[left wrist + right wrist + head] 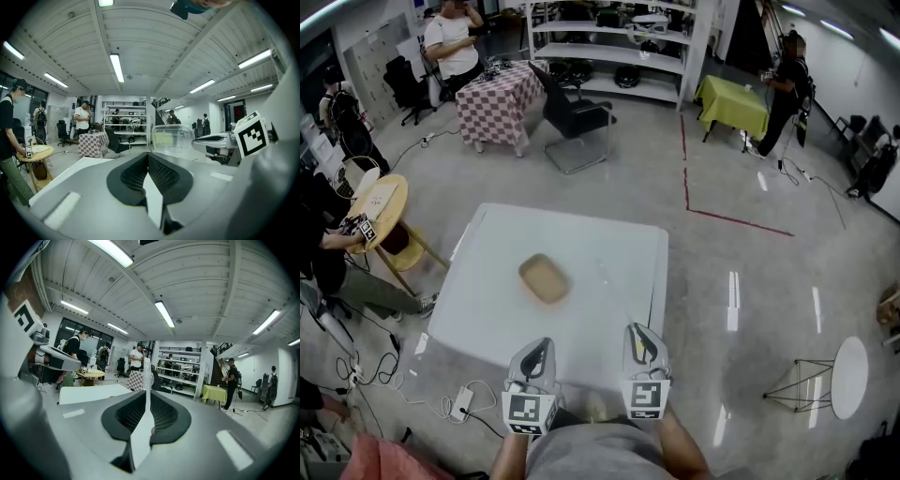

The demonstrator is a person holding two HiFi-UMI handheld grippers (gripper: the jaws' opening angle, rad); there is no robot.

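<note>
A white square table [609, 253] stands in front of me. On it lies a shallow clear plastic box [544, 278] that looks tan from above; it is also in the left gripper view [171, 137], just beyond the jaws. My left gripper [542, 347] hovers over the table's near edge, jaws shut [148, 155] with nothing between them. My right gripper [636, 332] sits beside it on the right, also shut [147, 391] and empty. Each gripper shows in the other's view: the right gripper [220, 139] and the left gripper [56, 357]. The box lies apart from both, ahead and slightly left.
Cables and a power strip [461, 403] lie on the floor left of the table. A round wooden table [380, 202] with seated people is at left, and a checked-cloth table [495, 98], black chair [572, 117] and shelving [609, 42] behind. A white stool [848, 375] stands right.
</note>
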